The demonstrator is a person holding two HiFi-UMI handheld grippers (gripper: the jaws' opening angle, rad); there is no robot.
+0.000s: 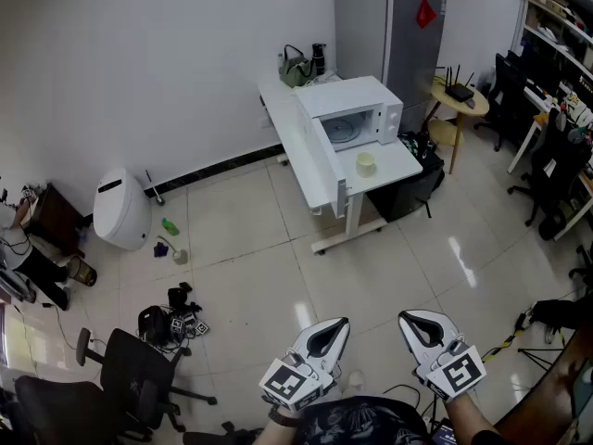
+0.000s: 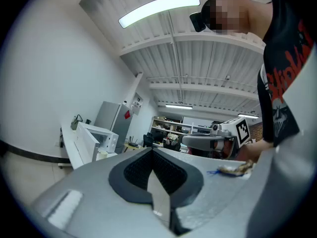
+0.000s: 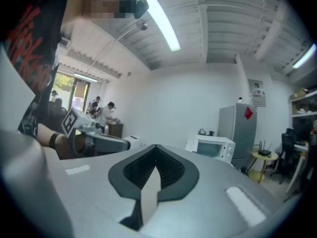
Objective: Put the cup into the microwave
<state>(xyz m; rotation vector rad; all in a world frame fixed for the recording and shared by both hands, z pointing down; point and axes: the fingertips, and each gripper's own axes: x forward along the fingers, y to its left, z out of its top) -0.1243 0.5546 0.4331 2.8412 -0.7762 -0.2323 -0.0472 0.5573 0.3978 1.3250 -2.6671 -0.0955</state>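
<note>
White table [image 1: 289, 123] against the wall, bearing a green bag [image 1: 295, 68] and a dark flask [image 1: 319, 57] at its far end; grey refrigerator [image 1: 389, 35] with red tag [image 1: 424, 13] behind it; round yellow side table [image 1: 460, 107] carrying a black router [image 1: 458, 91]; on the tiled floor, white rounded bin [image 1: 120, 209], green bottle [image 1: 170, 227], black office chair [image 1: 125, 374]

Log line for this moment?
cup: on table by open microwave | left tongs: shut, empty | right tongs: shut, empty
</note>
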